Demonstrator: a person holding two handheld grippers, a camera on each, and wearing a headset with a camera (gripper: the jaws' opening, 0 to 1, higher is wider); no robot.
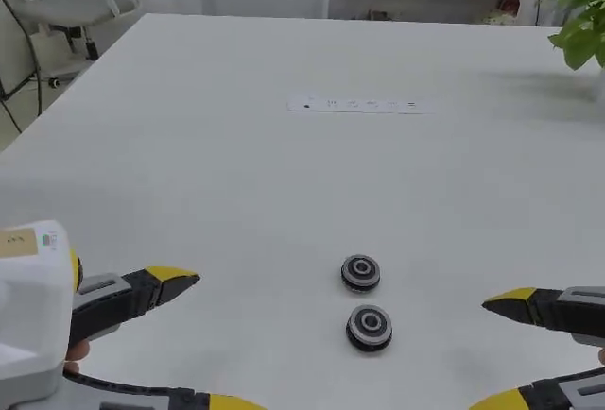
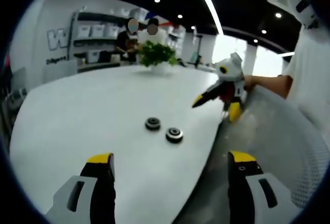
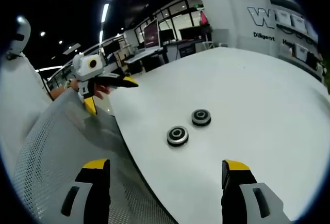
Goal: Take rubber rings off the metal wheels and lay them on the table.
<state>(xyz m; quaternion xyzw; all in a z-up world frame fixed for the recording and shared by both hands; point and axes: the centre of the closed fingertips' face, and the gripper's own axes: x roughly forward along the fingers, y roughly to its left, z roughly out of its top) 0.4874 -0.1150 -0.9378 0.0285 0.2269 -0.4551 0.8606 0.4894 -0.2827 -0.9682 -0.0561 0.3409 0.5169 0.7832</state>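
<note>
Jaws of my left gripper (image 1: 214,339) stood wide, holding nothing; jaws of my right gripper (image 1: 484,353) were likewise wide and empty. Between them, on the white surface (image 1: 284,174), I logged two metal wheels: far wheel (image 1: 360,273) and near wheel (image 1: 369,327), just apart, each wearing its dark rubber ring (image 1: 351,329).
</note>
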